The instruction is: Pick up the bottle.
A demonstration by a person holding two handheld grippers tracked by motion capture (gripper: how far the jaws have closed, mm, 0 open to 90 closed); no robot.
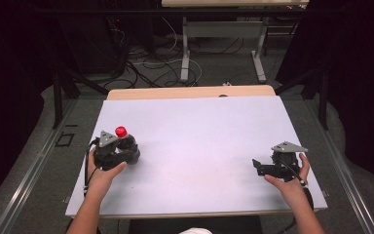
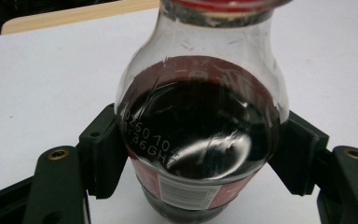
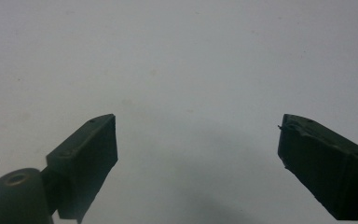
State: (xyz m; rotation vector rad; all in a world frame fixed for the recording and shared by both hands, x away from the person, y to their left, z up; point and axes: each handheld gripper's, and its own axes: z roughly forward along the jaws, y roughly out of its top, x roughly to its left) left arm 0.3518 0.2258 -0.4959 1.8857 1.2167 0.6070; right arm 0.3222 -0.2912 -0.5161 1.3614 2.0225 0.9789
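High view: the left gripper (image 1: 121,146) sits at the left middle of the frame on the white counter (image 1: 199,141), with a small bottle (image 1: 124,140) between its jaws; the bottle's red cap (image 1: 121,130) stands up just above the gripper's grey plate. The right gripper (image 1: 260,167) rests on the counter at the lower right of the frame, well apart from the bottle, its jaws pointing toward the centre.

Left gripper view: the bottle (image 2: 200,126) takes up the middle of the frame, upright, clear plastic with dark liquid and a red label band with a barcode at the lower centre. The two black jaws press against its sides at the lower left and lower right, so the jaws are closed on the bottle's body below the bulge.

Right gripper view: the jaws stand wide apart at the lower left and lower right, with bare counter (image 3: 182,70) between them and nothing held.

The grasp looks made, so the step in hand seems to be securing the bottle. Next probably comes a lift or carry, which calls for steady grip on the smooth rounded wall and keeping the bottle upright.
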